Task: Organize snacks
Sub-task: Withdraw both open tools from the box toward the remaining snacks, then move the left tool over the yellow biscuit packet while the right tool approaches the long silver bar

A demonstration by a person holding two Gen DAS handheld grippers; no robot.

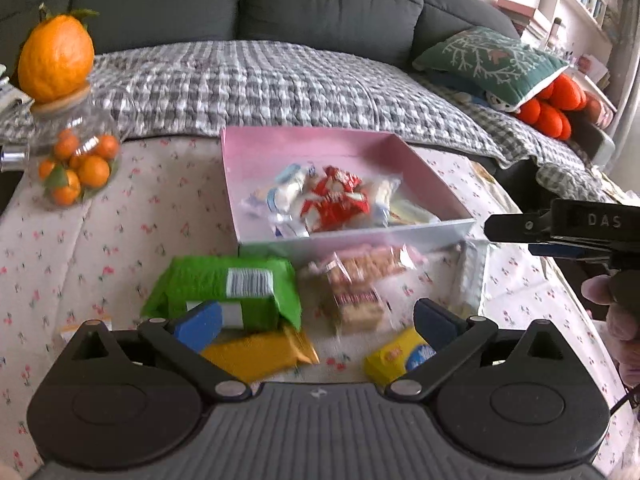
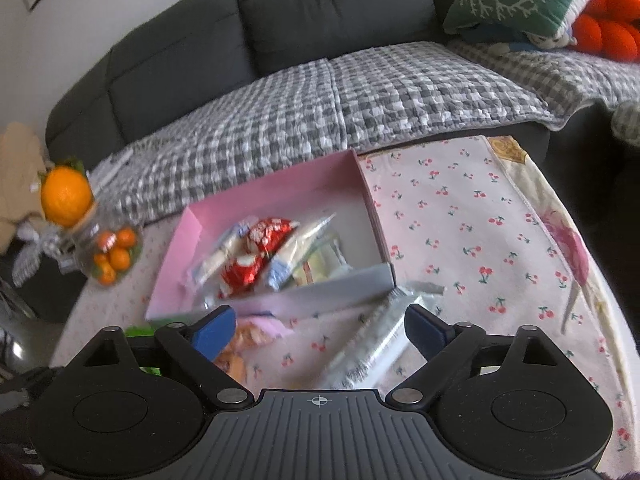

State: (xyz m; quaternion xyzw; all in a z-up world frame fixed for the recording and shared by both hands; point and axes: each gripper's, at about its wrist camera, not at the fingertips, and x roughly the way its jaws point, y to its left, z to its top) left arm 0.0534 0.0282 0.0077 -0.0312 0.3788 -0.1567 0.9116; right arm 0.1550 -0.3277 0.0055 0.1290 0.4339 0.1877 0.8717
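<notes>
A pink box [image 1: 304, 144] [image 2: 280, 196] on the cherry-print cloth holds red and white snack packets [image 1: 334, 204] [image 2: 256, 256]. In front of it lie a green packet [image 1: 224, 292], a clear cookie pack [image 1: 356, 284], an orange-yellow wrapper [image 1: 260, 354], a yellow packet [image 1: 400, 356] and a silvery white bar [image 2: 376, 348]. My left gripper [image 1: 318, 322] is open above the loose snacks, nothing between its blue pads. My right gripper [image 2: 318, 330] is open over the silvery bar, not touching it. In the left wrist view the right gripper [image 1: 560, 228] shows at the right edge, held by a hand.
A glass jar of small oranges [image 1: 78, 160] [image 2: 112, 256] with a big orange on its lid stands at the table's left. A grey sofa [image 1: 320, 12] with a checked blanket lies behind the table. Cushions [image 1: 492, 60] sit at the right.
</notes>
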